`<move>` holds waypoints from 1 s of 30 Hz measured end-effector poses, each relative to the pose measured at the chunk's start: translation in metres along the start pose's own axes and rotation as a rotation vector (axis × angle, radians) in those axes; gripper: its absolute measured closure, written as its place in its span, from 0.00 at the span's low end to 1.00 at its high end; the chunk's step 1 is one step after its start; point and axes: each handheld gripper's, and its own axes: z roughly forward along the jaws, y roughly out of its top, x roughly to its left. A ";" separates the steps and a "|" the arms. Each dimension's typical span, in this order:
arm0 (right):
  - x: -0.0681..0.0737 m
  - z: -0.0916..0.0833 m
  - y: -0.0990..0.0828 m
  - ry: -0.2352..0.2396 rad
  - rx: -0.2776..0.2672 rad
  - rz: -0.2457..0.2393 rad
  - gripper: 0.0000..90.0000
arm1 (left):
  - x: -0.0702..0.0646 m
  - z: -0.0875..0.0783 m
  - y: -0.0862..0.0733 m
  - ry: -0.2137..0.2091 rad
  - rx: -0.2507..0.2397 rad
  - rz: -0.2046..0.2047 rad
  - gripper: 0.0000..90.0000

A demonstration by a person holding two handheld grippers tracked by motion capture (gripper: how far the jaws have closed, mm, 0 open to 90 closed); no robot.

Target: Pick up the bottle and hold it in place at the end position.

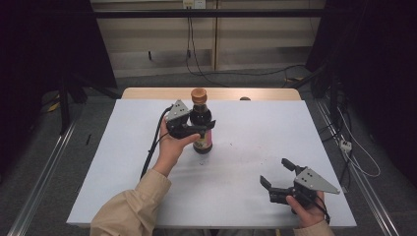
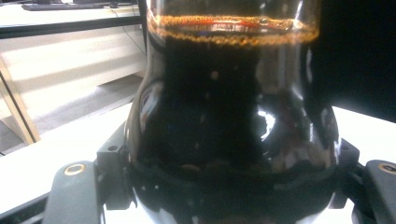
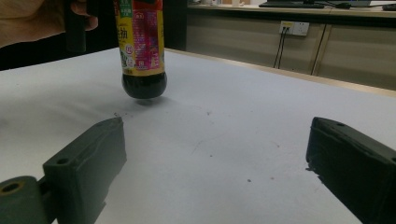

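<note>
Dark brown sauce fills the glass bottle [image 1: 201, 129] I am working with, and it stands a little left of the middle of the table [image 1: 123, 162], toward the far side. From the high view I see its tan cap [image 1: 198, 94] on top and a pink and yellow label [image 1: 202, 142] low on its body. My left gripper [image 1: 196, 129] comes at it from the left, level with the shoulder of the bottle, and its jaws are clamped on the glass there, one on the near side and one on the far side. In the left gripper view the bottle [image 2: 229, 116] sits tight between the two black jaws, the liquid line with a ring of orange froth showing near the top. In the right gripper view the rounded base of the bottle [image 3: 142, 56] seems to hang just above the white tabletop [image 3: 243, 130] with a shadow under it, though I cannot tell for sure whether it touches.

My right gripper [image 1: 276, 173] rests near the right front corner of the table, well apart from the bottle, pointing left and away from me. Its jaws stand wide with nothing between them, bare tabletop showing in the gap. The person's left hand [image 1: 172, 145] wraps the left gripper from below, beige sleeve [image 1: 130, 209] trailing toward the near edge.
</note>
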 end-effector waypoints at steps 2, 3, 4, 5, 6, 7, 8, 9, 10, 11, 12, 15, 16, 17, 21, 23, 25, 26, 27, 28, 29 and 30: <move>0.000 0.000 0.000 0.000 0.001 0.002 0.05 | 0.000 0.002 0.001 0.001 -0.003 0.006 0.29; 0.000 0.000 0.000 0.001 0.001 0.001 0.05 | 0.001 0.003 0.002 0.002 -0.004 0.009 0.29; 0.000 0.000 0.000 0.002 0.001 0.001 0.05 | 0.001 0.004 0.002 -0.001 -0.002 0.010 0.29; 0.000 0.000 0.000 0.002 0.001 0.001 0.05 | 0.002 0.005 0.003 0.000 0.001 0.014 0.29; 0.000 0.000 0.000 0.002 0.002 0.002 0.05 | 0.002 0.007 0.003 0.000 -0.001 0.016 0.29; 0.000 0.000 0.000 0.002 0.002 0.002 0.05 | 0.002 0.008 0.002 -0.003 0.000 0.022 0.29; 0.000 0.000 0.000 0.001 0.001 0.002 0.05 | 0.003 0.009 0.002 -0.010 0.000 0.036 0.29; 0.000 0.000 0.000 0.001 0.000 0.002 0.05 | 0.004 0.010 0.001 -0.018 0.000 0.038 0.29; 0.000 0.000 0.000 -0.001 0.001 0.003 0.05 | 0.004 0.011 0.001 -0.019 -0.006 0.035 0.29; 0.000 0.000 0.000 -0.001 0.001 0.003 0.05 | 0.005 0.012 0.000 -0.026 -0.003 0.033 0.29; -0.001 0.000 -0.001 -0.003 0.001 0.004 0.05 | 0.006 0.014 0.000 -0.027 -0.002 0.034 0.29; 0.000 0.000 -0.001 0.000 0.002 0.005 0.05 | 0.006 0.017 0.000 -0.024 0.005 0.042 0.29; 0.000 0.000 -0.001 0.000 0.002 0.005 0.05 | 0.006 0.018 0.000 -0.023 0.008 0.045 0.29; -0.001 0.000 -0.001 0.001 0.002 0.007 0.05 | 0.006 0.019 0.000 -0.021 0.009 0.046 0.29; -0.001 0.001 -0.002 0.000 0.005 0.011 0.05 | 0.007 0.023 0.001 -0.021 0.012 0.050 0.29; -0.001 0.000 -0.001 0.000 0.000 0.011 0.05 | 0.007 0.025 0.001 -0.024 0.011 0.052 0.29; -0.001 0.000 -0.001 0.004 -0.002 0.010 0.05 | 0.006 0.028 0.001 -0.025 0.015 0.049 0.29; -0.001 0.000 -0.001 0.005 -0.002 0.011 0.05 | 0.006 0.029 0.001 -0.022 0.017 0.050 0.29; -0.001 0.000 -0.001 0.005 -0.002 0.011 0.05 | 0.006 0.030 0.001 -0.026 0.018 0.055 0.29; -0.001 0.000 -0.001 0.005 -0.001 0.011 0.05 | 0.006 0.031 0.001 -0.025 0.018 0.052 0.29; -0.001 0.000 -0.001 0.005 -0.001 0.012 0.05 | 0.006 0.032 0.001 -0.026 0.018 0.052 0.29; -0.001 0.000 -0.002 0.004 0.000 0.015 0.05 | 0.006 0.033 0.000 -0.026 0.018 0.052 0.29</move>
